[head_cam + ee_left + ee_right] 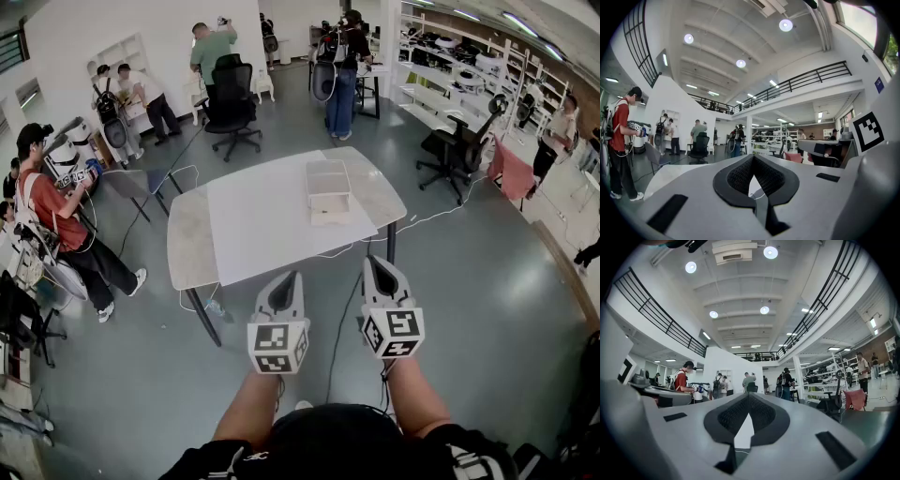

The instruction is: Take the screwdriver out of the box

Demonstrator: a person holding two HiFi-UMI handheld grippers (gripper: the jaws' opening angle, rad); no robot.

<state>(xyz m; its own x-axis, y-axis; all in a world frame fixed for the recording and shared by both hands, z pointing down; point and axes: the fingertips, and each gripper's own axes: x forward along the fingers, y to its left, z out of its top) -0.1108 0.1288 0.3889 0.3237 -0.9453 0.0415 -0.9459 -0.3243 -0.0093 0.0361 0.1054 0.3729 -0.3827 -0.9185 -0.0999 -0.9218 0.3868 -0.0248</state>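
The left claw [286, 278] and the right claw [377, 262] hang side by side in the air, short of the desk [192, 246]. Each has its jaws closed tip to tip, with nothing between them. The pale box [328, 190] sits on the desk's far right part, well away from both. No screwdriver shows from here.

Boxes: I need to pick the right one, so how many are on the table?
1: a pale box on the table, right of middle; nothing seems to hide another.
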